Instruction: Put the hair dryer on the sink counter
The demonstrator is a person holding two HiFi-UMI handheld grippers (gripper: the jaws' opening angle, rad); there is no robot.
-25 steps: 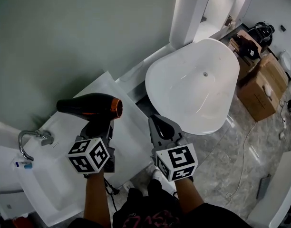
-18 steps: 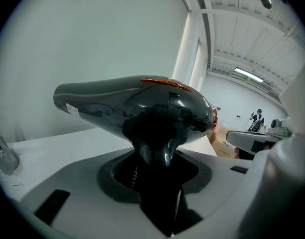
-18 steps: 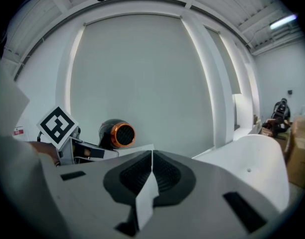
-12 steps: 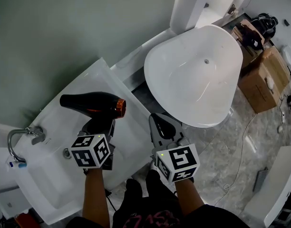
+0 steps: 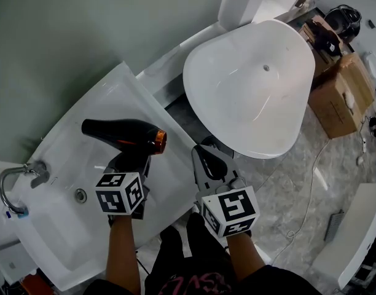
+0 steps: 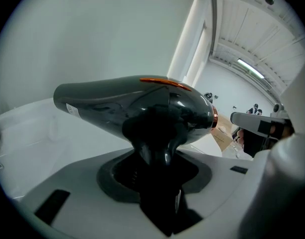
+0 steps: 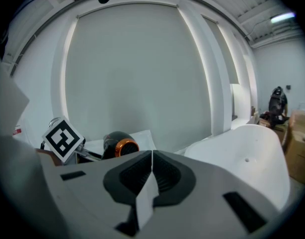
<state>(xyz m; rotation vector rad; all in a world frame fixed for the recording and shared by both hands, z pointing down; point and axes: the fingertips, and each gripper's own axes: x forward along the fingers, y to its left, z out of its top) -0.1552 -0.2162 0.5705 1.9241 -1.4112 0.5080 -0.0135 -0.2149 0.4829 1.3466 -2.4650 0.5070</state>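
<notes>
Over the last second the left tool (image 5: pixel 133 165) is bringing the hair dryer (image 5: pixel 123 135) in over the counter (image 5: pixel 123 88). The white top is now filling more of the head view beneath the black barrel. The basin drain (image 5: pixel 81 195) is showing clear of the tool's marker cube, and the faucet (image 5: pixel 16 183) is sliding off toward the left. The grip is not changing: the left tool is clasping the dryer's handle from below, its jaws standing fairly wide around it. The barrel is lying level, with its copper-ringed end pointing at the bathtub (image 5: pixel 249 97). The dryer is hanging above the flat stretch by the counter's right edge, beside the basin, and seems not yet to be touching it. The right tool (image 5: pixel 207 163) is idling with its jaws pressed together on nothing, off the counter's front right corner. The carry looks nearly finished, so lowering and letting go are likely coming next.
</notes>
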